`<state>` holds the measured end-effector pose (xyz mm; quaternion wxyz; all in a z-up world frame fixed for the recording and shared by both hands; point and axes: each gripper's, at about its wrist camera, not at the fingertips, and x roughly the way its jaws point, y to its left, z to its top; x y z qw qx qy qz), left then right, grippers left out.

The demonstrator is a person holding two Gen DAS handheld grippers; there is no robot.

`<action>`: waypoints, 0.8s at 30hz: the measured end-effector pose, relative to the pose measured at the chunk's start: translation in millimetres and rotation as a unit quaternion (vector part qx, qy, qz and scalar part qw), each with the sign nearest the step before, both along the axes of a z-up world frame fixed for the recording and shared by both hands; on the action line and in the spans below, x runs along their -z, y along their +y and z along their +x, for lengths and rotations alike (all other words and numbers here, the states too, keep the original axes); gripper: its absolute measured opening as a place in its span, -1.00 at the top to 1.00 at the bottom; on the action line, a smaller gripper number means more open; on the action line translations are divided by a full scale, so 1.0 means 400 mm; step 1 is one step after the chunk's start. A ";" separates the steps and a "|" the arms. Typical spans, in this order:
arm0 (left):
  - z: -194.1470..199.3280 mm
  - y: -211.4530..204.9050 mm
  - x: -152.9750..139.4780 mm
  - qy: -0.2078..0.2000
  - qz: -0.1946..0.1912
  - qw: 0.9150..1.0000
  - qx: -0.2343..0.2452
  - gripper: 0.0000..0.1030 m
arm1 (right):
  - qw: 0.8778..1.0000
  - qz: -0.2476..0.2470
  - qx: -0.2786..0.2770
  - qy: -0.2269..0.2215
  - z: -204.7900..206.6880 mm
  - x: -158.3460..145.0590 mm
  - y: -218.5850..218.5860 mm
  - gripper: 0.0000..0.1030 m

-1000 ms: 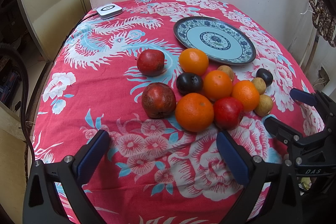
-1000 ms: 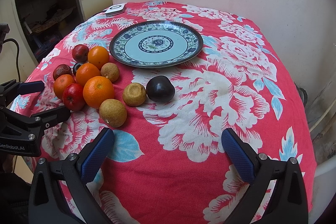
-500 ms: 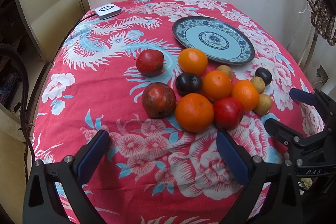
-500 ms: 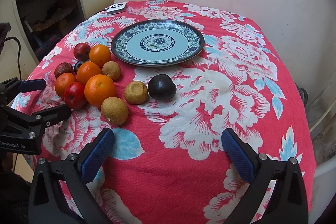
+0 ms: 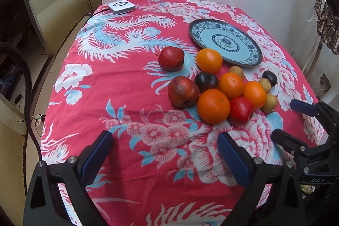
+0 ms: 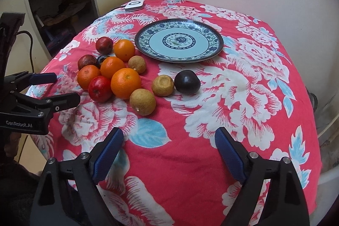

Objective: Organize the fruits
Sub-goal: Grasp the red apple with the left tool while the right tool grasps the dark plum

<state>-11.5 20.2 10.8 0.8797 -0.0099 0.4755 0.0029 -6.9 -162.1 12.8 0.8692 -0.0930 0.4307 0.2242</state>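
A heap of fruit lies on the red flowered cloth: several oranges (image 5: 213, 106), red apples (image 5: 241, 110), a dark plum (image 5: 206, 81) and tan round fruits (image 5: 269, 103). Behind it sits a blue-patterned plate (image 5: 224, 41) with nothing on it. My left gripper (image 5: 164, 141) hangs open just short of the heap. My right gripper (image 6: 167, 141) is open with its jaws closing and only cloth between them. Ahead of it lie another dark plum (image 6: 187, 81), two tan fruits (image 6: 162, 85) and the plate (image 6: 179, 40). Each view shows the other gripper, right (image 5: 288, 120) and left (image 6: 63, 88).
A small white device (image 5: 121, 6) with a cable rests at the table's far left corner. A pale wall stands close behind the table. The cloth drops off at the left and right edges. Bare cloth stretches left of the heap.
The right gripper's fingers have drawn closer together in its own view. The left gripper and all the fruit have stayed put.
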 end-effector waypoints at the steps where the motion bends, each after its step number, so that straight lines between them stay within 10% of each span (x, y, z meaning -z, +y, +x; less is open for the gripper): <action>1: -0.002 0.002 -0.003 -0.002 0.001 1.000 0.002 -0.95 | 1.000 0.001 -0.001 -0.001 -0.002 -0.004 0.001 -0.69; 24: 0.126 0.042 -0.066 -0.021 -0.018 1.000 -0.002 -0.65 | 0.999 0.033 0.004 0.000 0.084 -0.066 -0.036 0.00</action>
